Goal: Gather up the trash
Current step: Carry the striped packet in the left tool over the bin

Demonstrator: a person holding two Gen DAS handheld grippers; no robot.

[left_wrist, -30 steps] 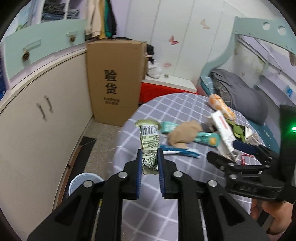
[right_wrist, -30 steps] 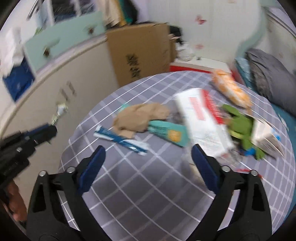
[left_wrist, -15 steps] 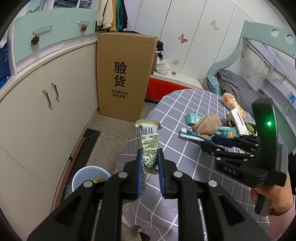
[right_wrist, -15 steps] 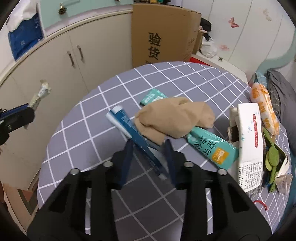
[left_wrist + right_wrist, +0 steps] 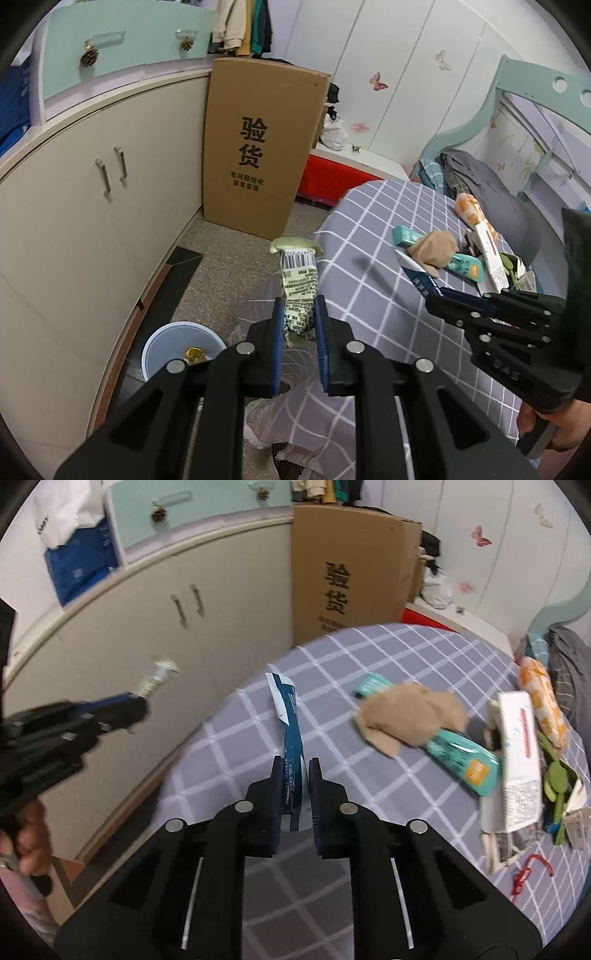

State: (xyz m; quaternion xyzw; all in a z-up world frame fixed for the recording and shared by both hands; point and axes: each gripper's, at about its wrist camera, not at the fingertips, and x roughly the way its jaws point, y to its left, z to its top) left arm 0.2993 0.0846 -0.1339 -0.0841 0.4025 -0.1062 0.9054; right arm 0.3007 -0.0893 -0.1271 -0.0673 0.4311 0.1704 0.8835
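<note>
ok so my right gripper (image 5: 293,775) has just been closing and now it's pinched on the near end of the blue wrapper (image 5: 288,716), which lies on the checked table (image 5: 369,229) beside the tan rag (image 5: 410,716). A second ago those jaws were wide open with nothing in them. Left gripper (image 5: 299,321) stays clamped on the green wrapper (image 5: 297,284), now out past the table edge, with the bin (image 5: 162,339) on the floor below and to its left. Looks to me like two pieces ready to drop

Crumpled green wrapper (image 5: 298,295) upright; blue wrapper (image 5: 290,738) (long, flat)
</note>
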